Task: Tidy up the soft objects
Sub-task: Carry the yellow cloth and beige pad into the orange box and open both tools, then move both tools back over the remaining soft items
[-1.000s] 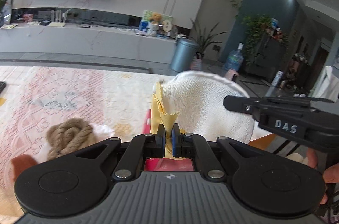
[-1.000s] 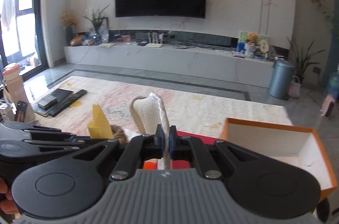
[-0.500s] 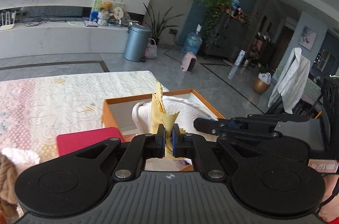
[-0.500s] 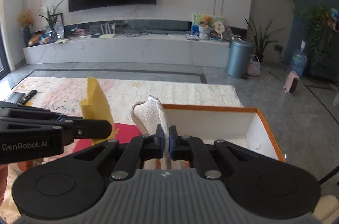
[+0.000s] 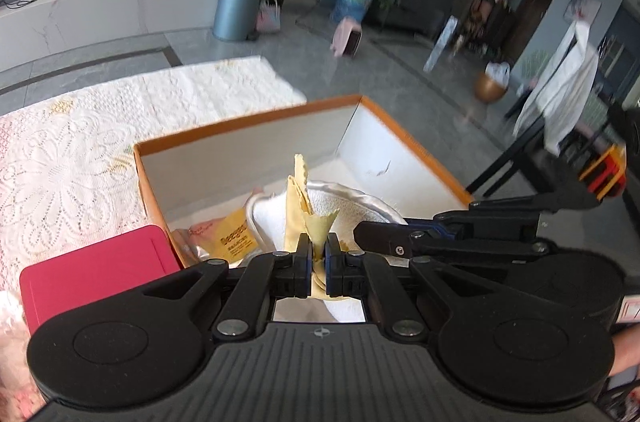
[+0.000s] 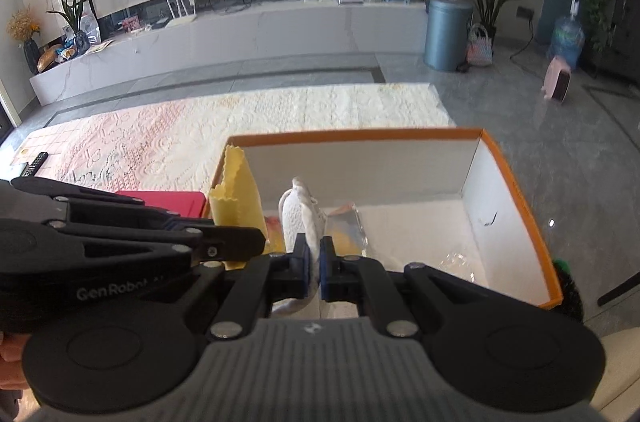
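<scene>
My left gripper (image 5: pixel 317 264) is shut on a folded yellow cloth (image 5: pixel 306 204) with a zigzag edge; that yellow cloth (image 6: pixel 236 196) also shows in the right wrist view. My right gripper (image 6: pixel 314 272) is shut on a white towel (image 6: pixel 302 212) with a silvery hem, the same white towel (image 5: pixel 344 206) showing in the left wrist view. Both hang over the near end of an orange-rimmed white box (image 6: pixel 516 182), (image 5: pixel 256 132). Plastic-wrapped packets (image 5: pixel 230 236) lie on the box floor. The right gripper (image 5: pixel 400 236) reaches in beside the left one.
A red flat case (image 5: pixel 94 272) lies against the box's left side on a lace-patterned cloth (image 5: pixel 80 158). A remote control (image 6: pixel 34 164) sits far left. Beyond are grey floor tiles, a blue-grey bin (image 6: pixel 446 32) and a low TV bench (image 6: pixel 240 30).
Both grippers swung to the right with their cloths, from over the patterned cloth to above the orange box, and tilted downward. The rope-like toy has left the view.
</scene>
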Motion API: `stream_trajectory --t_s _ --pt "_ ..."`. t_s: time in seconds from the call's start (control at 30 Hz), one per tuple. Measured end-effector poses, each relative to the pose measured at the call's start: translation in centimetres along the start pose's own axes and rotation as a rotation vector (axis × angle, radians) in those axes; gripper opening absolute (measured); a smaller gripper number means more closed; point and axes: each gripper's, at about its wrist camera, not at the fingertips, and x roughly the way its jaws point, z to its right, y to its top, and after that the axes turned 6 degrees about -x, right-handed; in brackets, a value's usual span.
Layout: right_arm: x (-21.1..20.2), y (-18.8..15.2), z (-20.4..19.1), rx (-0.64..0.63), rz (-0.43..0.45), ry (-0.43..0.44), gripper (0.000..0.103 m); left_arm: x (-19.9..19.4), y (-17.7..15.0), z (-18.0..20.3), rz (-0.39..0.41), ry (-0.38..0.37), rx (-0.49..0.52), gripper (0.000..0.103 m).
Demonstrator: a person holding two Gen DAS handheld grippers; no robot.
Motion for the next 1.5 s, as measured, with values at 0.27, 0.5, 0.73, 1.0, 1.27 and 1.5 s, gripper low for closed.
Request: stream_trajectory --t_s 0.27,0.5,0.73,1.0,1.27,1.5 --pt "4.1 -0.8 1.0 0.001 -0.160 0.021 0.002 2.4 -0.6 1.0 -0.108 0.103 0.115 0.006" --pt "6.6 -1.8 1.1 -0.062 -0.316 0.032 0.003 4.4 -1.0 1.9 -0.200 0.159 0.187 0.009" --pt "8.2 -1.8 1.8 -0.045 -0.379 0.042 0.006 5.0 -1.2 1.5 -0.234 0.202 0.193 0.022" --pt "6.8 -1.2 1.9 -0.085 -0.354 0.014 0.036 3.5 -0.2 0.7 -0.152 0.201 0.122 0.056" --pt "3.7 -0.5 2.3 -0.100 -0.307 -0.011 0.066 0.9 0.3 0.3 -0.111 0.145 0.065 0.067" --pt "0.6 -0.4 1.5 -0.098 -0.220 -0.053 0.074 -1.9 -0.3 0.5 -0.039 0.083 0.008 0.067"
